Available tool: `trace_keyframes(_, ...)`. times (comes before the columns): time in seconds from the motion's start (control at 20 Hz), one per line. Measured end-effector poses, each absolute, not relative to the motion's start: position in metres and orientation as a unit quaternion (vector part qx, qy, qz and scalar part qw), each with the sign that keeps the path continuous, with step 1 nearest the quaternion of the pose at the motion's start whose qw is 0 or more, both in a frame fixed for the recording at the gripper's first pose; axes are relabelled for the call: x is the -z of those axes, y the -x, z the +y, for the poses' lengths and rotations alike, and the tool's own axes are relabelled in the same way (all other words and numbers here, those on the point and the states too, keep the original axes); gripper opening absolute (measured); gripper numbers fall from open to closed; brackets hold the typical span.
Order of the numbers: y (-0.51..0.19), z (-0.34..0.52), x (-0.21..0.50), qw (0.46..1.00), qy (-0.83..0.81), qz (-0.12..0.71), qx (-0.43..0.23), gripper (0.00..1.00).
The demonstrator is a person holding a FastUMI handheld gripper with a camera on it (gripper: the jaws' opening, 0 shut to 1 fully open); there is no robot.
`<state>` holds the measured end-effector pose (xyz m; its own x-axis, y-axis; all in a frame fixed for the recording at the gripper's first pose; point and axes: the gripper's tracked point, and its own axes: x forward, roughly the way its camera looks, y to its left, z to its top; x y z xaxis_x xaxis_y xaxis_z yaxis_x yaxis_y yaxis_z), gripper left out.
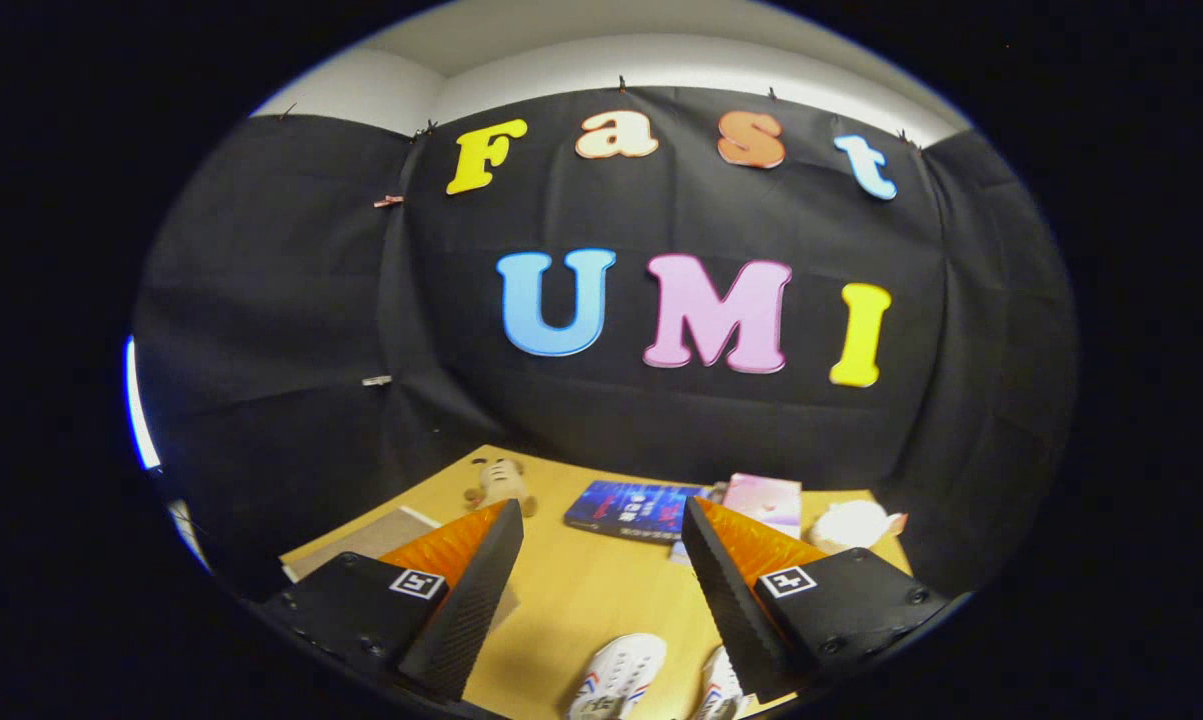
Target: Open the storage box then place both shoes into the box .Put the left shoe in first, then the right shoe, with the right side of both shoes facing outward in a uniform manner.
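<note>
Two white shoes with red and blue stripes lie on the wooden table (581, 590) below my fingers: one shoe (616, 678) between them, the other (718, 690) partly hidden under the right finger (726, 590). My gripper (601, 525) is open, held above the table, with nothing between its fingers. The left finger (476, 595) stands over a flat grey-brown panel (366, 540) at the table's left side; I cannot tell whether that is the storage box.
Toward the far edge of the table lie a small plush toy (501, 483), a blue book (633, 510), a pink book (763, 500) and a white plush object (851, 525). The black cloth wall closes the back and sides.
</note>
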<state>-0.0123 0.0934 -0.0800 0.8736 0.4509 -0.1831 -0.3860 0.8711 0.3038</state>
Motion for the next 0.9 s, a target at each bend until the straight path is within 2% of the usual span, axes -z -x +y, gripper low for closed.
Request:
trace_keyframes(0.1, 0.018, 0.116, 0.094, 0.93, -0.184, 0.161, -0.276, 0.98)
trace_keyframes(0.5, 0.031, 0.167, 0.163, 0.807, -0.332, 0.276, -0.402, 0.97)
trace_keyframes(0.7, 0.051, 0.195, 0.175, 0.703, -0.423, 0.314, -0.478, 0.97)
trace_keyframes(0.9, 0.058, 0.214, 0.198, 0.607, -0.494, 0.37, -0.501, 0.97)
